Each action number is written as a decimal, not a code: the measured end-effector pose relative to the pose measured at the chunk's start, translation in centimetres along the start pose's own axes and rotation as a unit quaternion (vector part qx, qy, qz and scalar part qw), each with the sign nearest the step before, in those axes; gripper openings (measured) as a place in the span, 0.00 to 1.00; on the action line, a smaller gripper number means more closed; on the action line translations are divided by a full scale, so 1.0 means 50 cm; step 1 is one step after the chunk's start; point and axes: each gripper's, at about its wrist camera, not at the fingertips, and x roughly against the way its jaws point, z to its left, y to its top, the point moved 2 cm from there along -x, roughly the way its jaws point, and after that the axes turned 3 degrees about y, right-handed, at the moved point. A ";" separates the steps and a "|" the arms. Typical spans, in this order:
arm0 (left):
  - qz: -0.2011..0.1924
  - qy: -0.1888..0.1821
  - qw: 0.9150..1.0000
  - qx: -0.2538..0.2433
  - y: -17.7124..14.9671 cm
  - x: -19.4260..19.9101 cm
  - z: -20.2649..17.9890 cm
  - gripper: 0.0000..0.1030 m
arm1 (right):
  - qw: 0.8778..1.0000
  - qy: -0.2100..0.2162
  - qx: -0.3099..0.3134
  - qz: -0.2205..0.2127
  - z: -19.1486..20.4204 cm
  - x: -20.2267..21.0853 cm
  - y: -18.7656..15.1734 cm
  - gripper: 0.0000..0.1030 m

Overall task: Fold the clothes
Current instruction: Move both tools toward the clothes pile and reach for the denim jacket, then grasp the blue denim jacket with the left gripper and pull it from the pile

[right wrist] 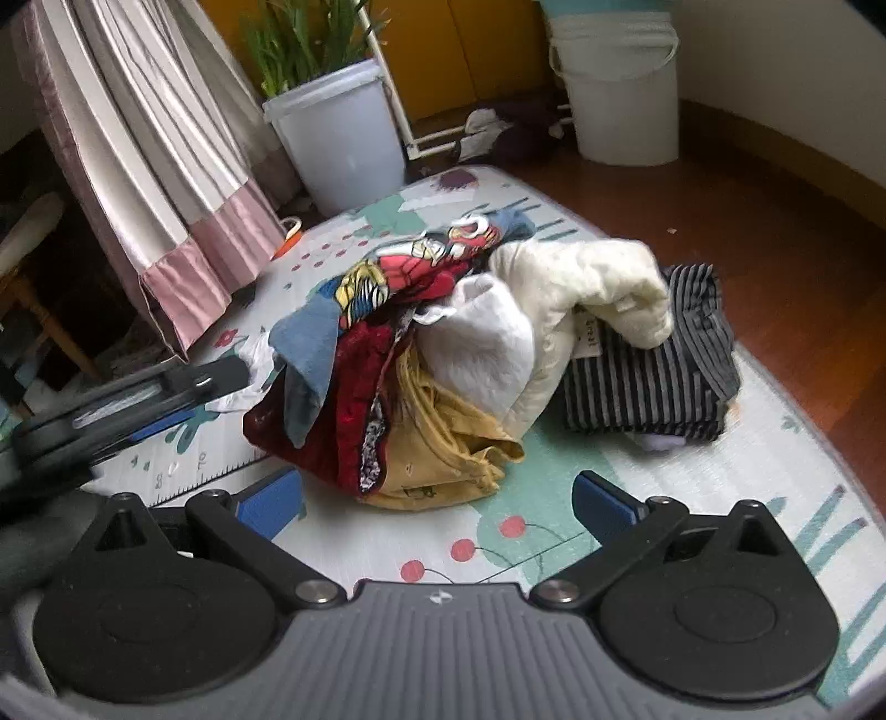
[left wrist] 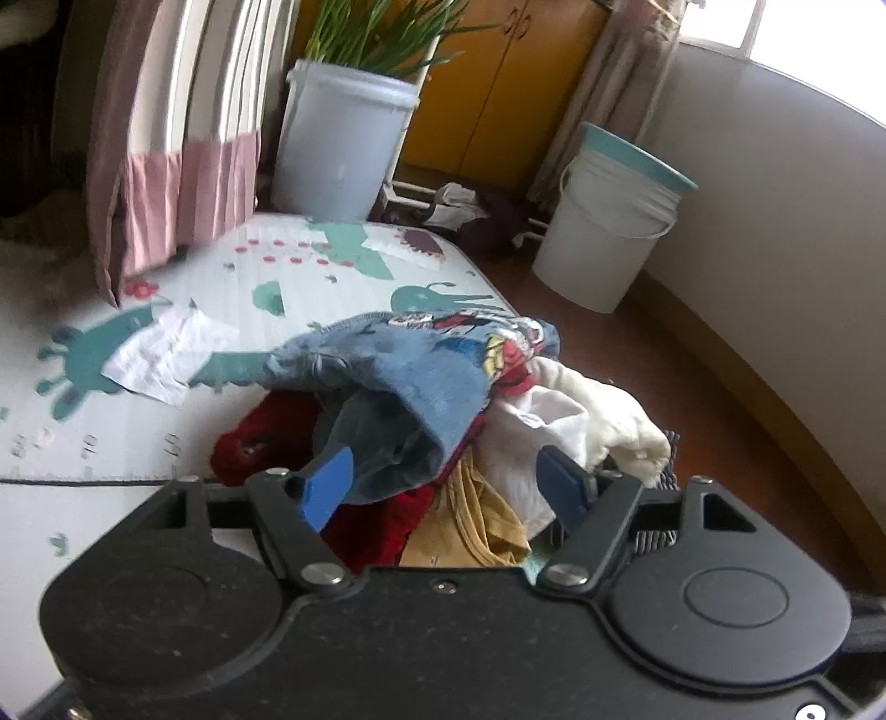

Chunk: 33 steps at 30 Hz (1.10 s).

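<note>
We are in a home, on a room's floor. A child's play mat [right wrist: 554, 476] printed with cartoon animals covers wooden flooring [right wrist: 775, 221], with a heap of clothes [right wrist: 443, 343] on it. At eleven o'clock hangs a pink-hemmed curtain [right wrist: 166, 183]; at twelve, a plant [left wrist: 376, 33] in a white bucket [left wrist: 338, 144] before yellow cupboard doors [left wrist: 498, 94]; at one, another bucket [left wrist: 603, 221].

Buried layers, clipped edges

The red garment [left wrist: 243, 451] sits mostly buried under the blue printed top [left wrist: 398, 387] — only scraps show; the striped garment [left wrist: 667, 471] barely peeks out past the cream garment [left wrist: 609, 421]. The left gripper [right wrist: 138, 399] is blurred and cut by the frame edge — its jaws unreadable there; the label [right wrist: 591, 340] is too small to read.
</note>
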 end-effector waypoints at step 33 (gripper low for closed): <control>-0.155 -0.019 0.977 -0.148 0.345 0.567 -0.104 0.00 | 1.000 0.001 -0.009 0.001 0.012 0.173 0.026 1.00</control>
